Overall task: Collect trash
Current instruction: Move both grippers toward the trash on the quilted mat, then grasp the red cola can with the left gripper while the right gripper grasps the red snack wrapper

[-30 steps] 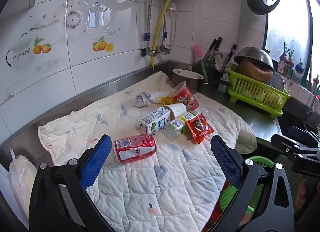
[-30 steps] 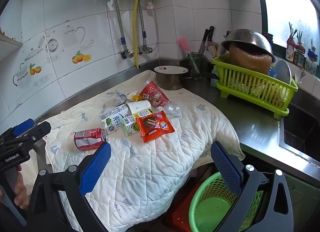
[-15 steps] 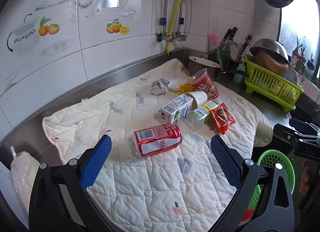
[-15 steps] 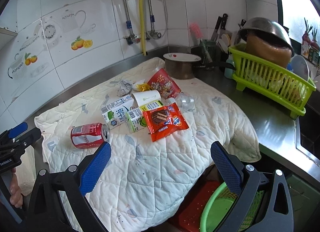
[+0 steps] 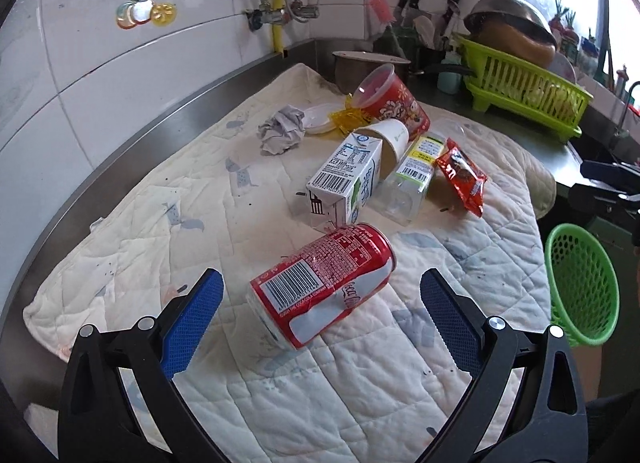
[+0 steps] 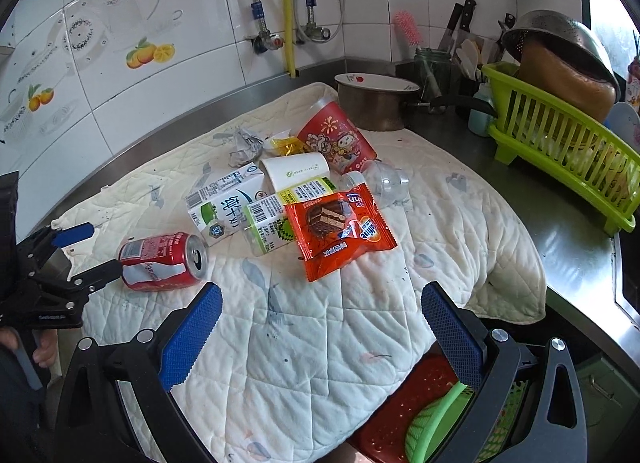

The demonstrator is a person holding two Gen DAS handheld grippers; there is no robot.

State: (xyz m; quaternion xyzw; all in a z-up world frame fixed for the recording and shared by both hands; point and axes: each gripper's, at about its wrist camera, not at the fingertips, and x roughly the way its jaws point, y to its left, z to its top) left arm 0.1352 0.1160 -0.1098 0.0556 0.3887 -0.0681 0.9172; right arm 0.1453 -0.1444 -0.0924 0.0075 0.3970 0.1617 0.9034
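Note:
A dented red cola can point(image 5: 324, 283) lies on its side on the white quilted cloth point(image 5: 240, 383), just ahead of and between the blue pads of my open left gripper point(image 5: 320, 303). Behind it lie a milk carton point(image 5: 344, 183), a clear bottle point(image 5: 408, 183), a paper cup point(image 5: 392, 141), a red snack wrapper point(image 5: 460, 175), a red noodle cup point(image 5: 392, 101) and crumpled paper point(image 5: 280, 131). My right gripper point(image 6: 320, 319) is open and empty, above the cloth in front of the wrapper point(image 6: 340, 231) and right of the can point(image 6: 164, 261). The left gripper point(image 6: 76, 255) also shows there.
A green mesh basket point(image 5: 580, 283) sits below the counter edge at the right, also under my right gripper point(image 6: 440, 423). A metal pot point(image 6: 372, 103), a knife jar point(image 6: 436, 71) and a green dish rack point(image 6: 560, 143) stand behind the cloth. A tiled wall runs along the back.
My left gripper has moved forward and down toward the cola can, which now lies between its pads. My right gripper has moved closer to the trash pile.

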